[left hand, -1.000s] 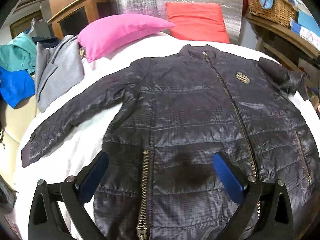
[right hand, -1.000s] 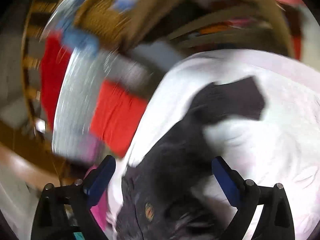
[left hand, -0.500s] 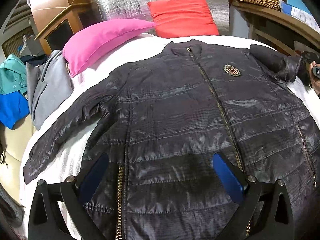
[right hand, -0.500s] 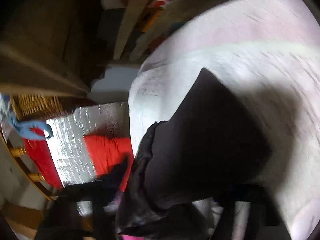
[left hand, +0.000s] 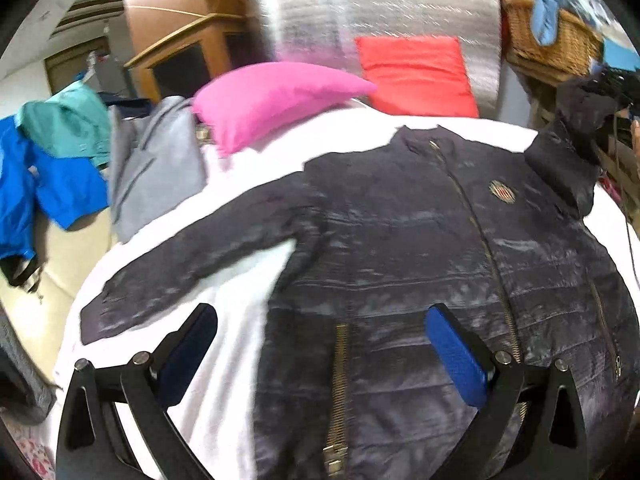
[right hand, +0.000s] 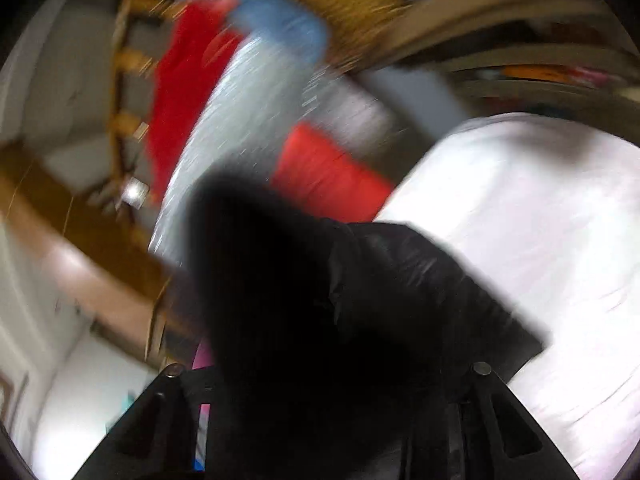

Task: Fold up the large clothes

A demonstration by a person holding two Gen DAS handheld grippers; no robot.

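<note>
A dark navy quilted jacket (left hand: 420,248) lies front up on the white bed (left hand: 240,280), zipped, with a round badge on the chest. Its one sleeve (left hand: 180,272) stretches flat toward the bed's left edge. My left gripper (left hand: 324,344) is open and empty, hovering over the jacket's lower hem. The jacket's other sleeve (left hand: 572,148) is lifted off the bed at the far right. In the right wrist view that sleeve (right hand: 320,300) fills the jaws of my right gripper (right hand: 328,376), which is shut on it; the pads are hidden by cloth.
A pink pillow (left hand: 276,96) and a red pillow (left hand: 416,72) lie at the head of the bed. Grey (left hand: 156,164), teal and blue clothes (left hand: 44,184) are piled off the left edge. A wicker basket (left hand: 556,40) stands on a shelf at the right.
My right gripper closed on the right sleeve and raised it off the bed. My left gripper drew back and left, staying open over the hem.
</note>
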